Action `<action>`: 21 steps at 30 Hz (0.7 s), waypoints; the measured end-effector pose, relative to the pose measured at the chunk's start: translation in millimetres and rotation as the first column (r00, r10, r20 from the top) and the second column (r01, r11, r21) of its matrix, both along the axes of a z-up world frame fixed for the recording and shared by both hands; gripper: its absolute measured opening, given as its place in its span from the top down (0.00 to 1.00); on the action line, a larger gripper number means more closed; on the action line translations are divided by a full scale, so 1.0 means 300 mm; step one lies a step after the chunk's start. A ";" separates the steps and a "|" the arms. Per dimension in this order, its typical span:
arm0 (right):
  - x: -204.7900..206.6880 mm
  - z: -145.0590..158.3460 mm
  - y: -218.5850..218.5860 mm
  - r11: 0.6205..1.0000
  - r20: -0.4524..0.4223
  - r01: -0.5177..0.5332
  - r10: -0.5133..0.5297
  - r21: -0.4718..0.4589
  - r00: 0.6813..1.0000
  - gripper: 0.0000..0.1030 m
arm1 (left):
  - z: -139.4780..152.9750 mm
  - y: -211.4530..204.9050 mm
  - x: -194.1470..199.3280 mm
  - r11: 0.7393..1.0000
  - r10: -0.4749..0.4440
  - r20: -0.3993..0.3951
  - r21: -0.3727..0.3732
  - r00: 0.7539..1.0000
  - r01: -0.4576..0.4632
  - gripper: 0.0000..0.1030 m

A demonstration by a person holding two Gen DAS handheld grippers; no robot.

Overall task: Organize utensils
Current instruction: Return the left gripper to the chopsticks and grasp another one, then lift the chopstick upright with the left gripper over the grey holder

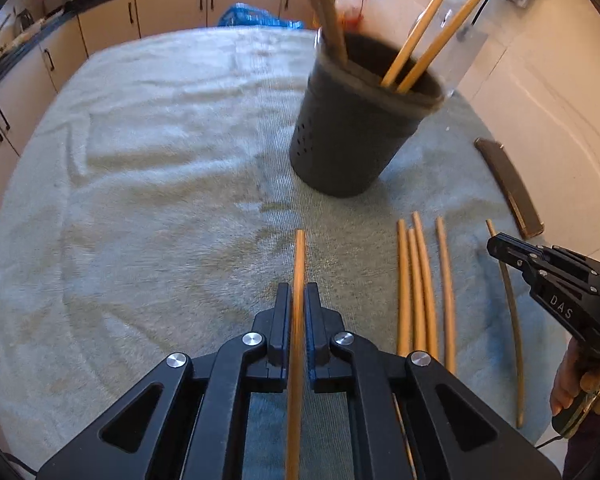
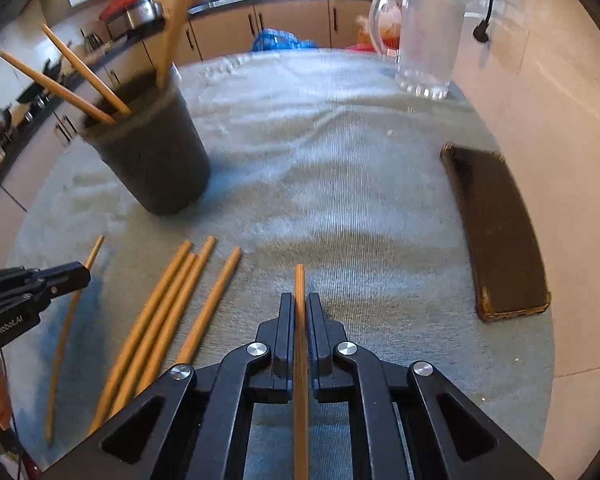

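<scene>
Both grippers, left gripper (image 1: 299, 300) and right gripper (image 2: 300, 312), each clamped on a chopstick (image 1: 299, 256) over pale towel (image 1: 160, 160), blurred kitchen cabinets (image 1: 172, 12) beyond.

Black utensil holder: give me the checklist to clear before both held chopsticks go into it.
1. Left gripper shut on its chopstick: ok.
2. Right gripper shut on its own chopstick: ok.
3. Black utensil holder upright on the towel: ok.
4. Room in the holder's mouth: ok, a few chopsticks lean inside with open space between them.
5. Path from each gripper to the holder free of obstacles: ok; the loose chopsticks lie flat on the towel, the dark case lies off to the side.
6. How far each held chopstick extends behind the jaws: cannot tell.
</scene>
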State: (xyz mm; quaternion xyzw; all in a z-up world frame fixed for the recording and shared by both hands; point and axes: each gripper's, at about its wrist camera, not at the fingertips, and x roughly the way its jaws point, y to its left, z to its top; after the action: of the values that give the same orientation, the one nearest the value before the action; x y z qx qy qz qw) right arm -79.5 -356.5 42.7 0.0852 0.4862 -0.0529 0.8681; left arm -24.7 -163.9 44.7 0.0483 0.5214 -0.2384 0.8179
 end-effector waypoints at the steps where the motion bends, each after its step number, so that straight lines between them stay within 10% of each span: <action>1: -0.016 0.027 0.004 1.000 0.024 0.000 0.000 -0.001 1.000 0.94 | 0.021 0.008 -0.010 1.000 0.001 0.013 -0.009 1.000 -0.001 0.94; 21: -0.346 0.384 0.107 0.999 0.321 -0.023 0.032 -0.033 0.947 0.94 | 0.367 0.157 -0.399 0.997 -0.007 0.369 -0.068 0.929 0.034 0.94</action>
State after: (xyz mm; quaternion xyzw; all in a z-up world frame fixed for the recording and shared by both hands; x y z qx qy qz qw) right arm -183.3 -324.4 157.8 0.0735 0.3386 -0.0331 0.9375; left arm -144.4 -116.7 154.8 0.0677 0.3490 -0.2526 0.8999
